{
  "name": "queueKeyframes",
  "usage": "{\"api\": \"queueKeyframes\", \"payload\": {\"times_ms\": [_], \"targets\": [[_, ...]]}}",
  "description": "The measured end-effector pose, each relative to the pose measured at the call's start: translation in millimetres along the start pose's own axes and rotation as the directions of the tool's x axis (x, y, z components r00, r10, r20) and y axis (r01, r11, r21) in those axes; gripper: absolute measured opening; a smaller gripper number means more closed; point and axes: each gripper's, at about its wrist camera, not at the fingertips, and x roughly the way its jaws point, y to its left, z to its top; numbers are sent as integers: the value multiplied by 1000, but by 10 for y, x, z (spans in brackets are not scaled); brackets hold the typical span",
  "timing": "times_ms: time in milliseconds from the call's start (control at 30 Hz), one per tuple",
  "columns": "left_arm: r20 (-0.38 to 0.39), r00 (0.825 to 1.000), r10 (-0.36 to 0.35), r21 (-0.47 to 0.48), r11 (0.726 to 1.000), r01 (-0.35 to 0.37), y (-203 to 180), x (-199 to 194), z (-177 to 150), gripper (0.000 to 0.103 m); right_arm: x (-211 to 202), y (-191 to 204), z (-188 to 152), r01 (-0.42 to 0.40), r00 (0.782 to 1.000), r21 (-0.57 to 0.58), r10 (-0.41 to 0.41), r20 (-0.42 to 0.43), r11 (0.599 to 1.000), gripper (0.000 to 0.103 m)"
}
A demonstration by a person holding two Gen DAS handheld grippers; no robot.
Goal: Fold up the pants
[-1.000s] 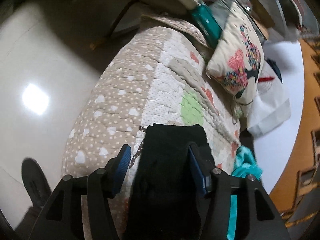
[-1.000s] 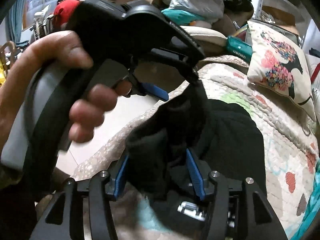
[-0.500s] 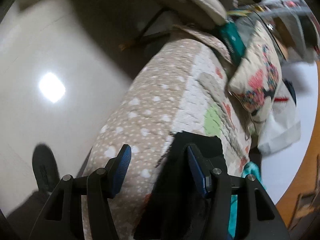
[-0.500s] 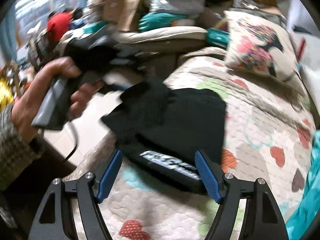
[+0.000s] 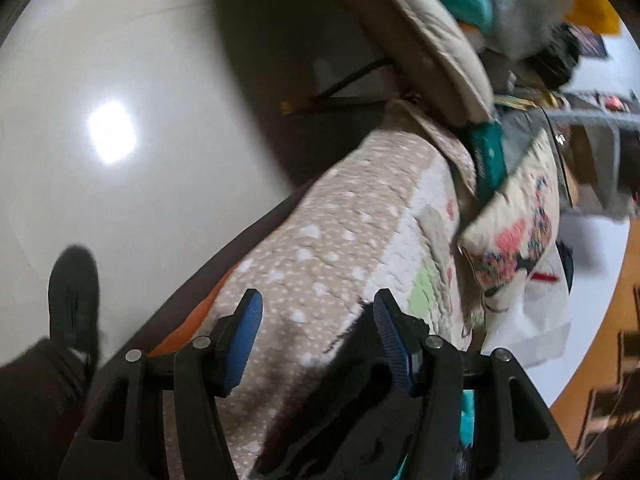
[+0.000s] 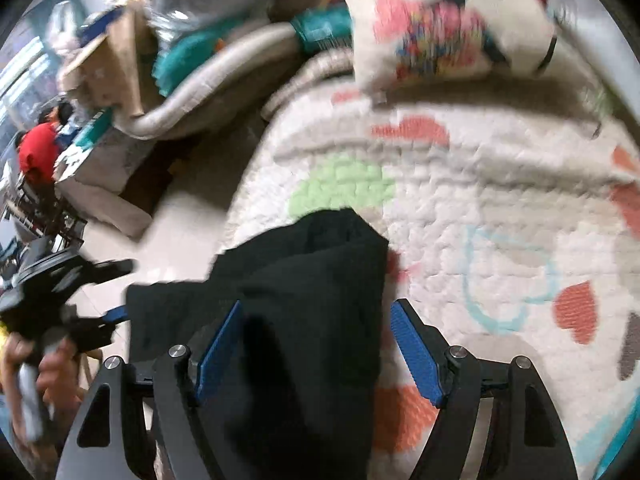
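both grippers gaping, right gripper [image 6: 316, 344] jaws just widened, astride folded black pants [image 6: 304, 304] without pinching, left gripper [image 5: 316, 338] holding nothing beside pants' edge, pants on heart-patterned quilt [image 6: 500, 200], pillow [image 6: 432, 24] beyond

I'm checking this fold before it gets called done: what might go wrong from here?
1. The black pants lie at the edge of the quilt with a flap reaching past it, so they may slide floorward.
2. The open right gripper straddles the cloth and may snag it.
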Motion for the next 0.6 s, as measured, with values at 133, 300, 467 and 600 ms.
{"api": "queueKeyframes", "payload": {"times_ms": [133, 300, 467, 600], "targets": [[-15, 1000, 23, 83, 996, -22, -163, 72, -77, 56, 239, -161, 46, -84, 994, 135, 92, -53, 987, 37], [-49, 998, 41, 156, 987, -33, -296, 195, -212, 56, 121, -315, 40, -68, 997, 163, 74, -29, 984, 18], [-42, 999, 32, 223, 975, -22, -408, 209, -332, 56, 24, -508, 63, -45, 999, 196, 48, -8, 980, 15], [7, 999, 31, 369, 929, -32, -667, 184, -491, 56, 30, -396, 74, -30, 999, 155, 33, -16, 987, 28]]}}
